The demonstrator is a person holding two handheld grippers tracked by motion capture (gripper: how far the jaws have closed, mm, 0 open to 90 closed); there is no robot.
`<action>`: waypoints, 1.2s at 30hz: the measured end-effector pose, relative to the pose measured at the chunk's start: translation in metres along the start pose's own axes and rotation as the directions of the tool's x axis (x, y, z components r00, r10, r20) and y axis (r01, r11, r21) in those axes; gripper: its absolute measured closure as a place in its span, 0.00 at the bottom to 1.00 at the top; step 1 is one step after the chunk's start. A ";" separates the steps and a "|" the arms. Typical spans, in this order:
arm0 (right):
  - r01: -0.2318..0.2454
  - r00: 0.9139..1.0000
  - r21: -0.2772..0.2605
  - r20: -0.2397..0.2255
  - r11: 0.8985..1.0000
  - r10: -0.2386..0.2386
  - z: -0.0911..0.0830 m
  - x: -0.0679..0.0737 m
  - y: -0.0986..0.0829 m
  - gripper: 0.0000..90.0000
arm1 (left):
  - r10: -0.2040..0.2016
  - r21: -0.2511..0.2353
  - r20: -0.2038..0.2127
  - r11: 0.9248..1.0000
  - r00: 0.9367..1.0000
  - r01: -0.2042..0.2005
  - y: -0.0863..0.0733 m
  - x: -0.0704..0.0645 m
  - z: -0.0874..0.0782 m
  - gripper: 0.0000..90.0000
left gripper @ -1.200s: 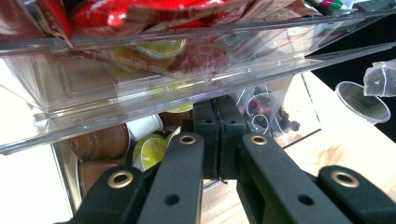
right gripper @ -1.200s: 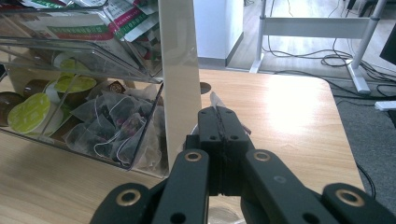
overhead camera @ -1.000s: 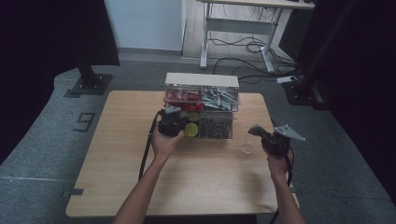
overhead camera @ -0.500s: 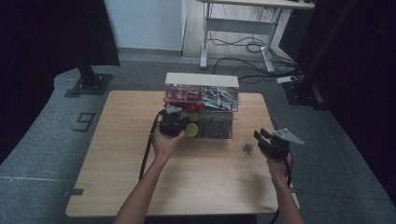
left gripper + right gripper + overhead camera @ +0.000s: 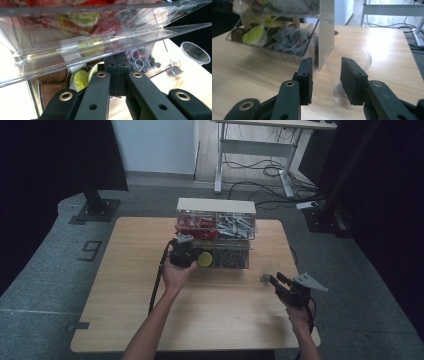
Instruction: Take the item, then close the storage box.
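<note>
One wooden table (image 5: 125, 320) carries a single clear two-tier organiser (image 5: 215, 237) at its far middle edge; its upper tier is split into two compartments, one with red packets, one with pale sachets, and its lower drawer holds dark tea bags and several green-lidded capsules, at least three of them countable in the left gripper view. Two hand-held grippers are at work. The left gripper (image 5: 184, 253), gripped in the person's left hand (image 5: 174, 275), is pressed against the front left of the lower drawer, its jaws drawn together with no gap between them, nothing visibly pinched, just in front of the green-lidded capsules (image 5: 79, 78). The right gripper (image 5: 274, 281) hovers near the table's right edge, well apart from the organiser, its jaws standing apart. One clear plastic cup (image 5: 348, 65) stands upright on the table just beyond those parted jaws, seen between them though not clamped, near the organiser's right front corner.
</note>
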State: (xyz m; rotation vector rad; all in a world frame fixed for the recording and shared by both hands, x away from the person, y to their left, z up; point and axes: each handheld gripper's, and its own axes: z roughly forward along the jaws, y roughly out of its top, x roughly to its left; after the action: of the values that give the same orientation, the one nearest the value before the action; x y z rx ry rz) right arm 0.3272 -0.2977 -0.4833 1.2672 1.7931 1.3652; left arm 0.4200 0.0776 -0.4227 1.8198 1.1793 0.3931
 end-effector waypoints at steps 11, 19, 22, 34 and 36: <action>0.005 0.999 0.012 -0.044 1.000 -0.005 -0.008 0.012 -0.017 0.68 | -0.006 0.008 0.000 1.000 1.000 0.006 -0.008 0.002 0.001 1.00; 0.002 0.999 0.022 -0.052 1.000 -0.001 -0.009 0.015 -0.023 0.68 | -0.015 0.015 0.009 1.000 1.000 0.015 -0.015 0.002 0.002 1.00; -0.001 0.998 0.026 -0.055 1.000 0.002 -0.010 0.016 -0.025 0.68 | -0.017 0.021 0.011 1.000 1.000 0.017 -0.019 0.003 0.003 1.00; -0.001 0.998 0.050 -0.056 0.999 0.003 -0.010 0.017 -0.036 0.69 | -0.033 0.034 0.015 0.999 0.999 0.032 -0.032 0.004 0.005 1.00; 0.000 0.998 0.053 -0.058 0.999 0.003 -0.010 0.018 -0.037 0.69 | -0.037 0.038 0.016 0.999 0.999 0.037 -0.034 0.004 0.007 1.00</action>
State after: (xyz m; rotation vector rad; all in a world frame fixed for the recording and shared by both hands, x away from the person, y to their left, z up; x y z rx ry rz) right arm 0.2988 -0.2870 -0.5127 1.2683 1.8799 1.3770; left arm 0.4072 0.0823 -0.4554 1.8272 1.2146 0.3359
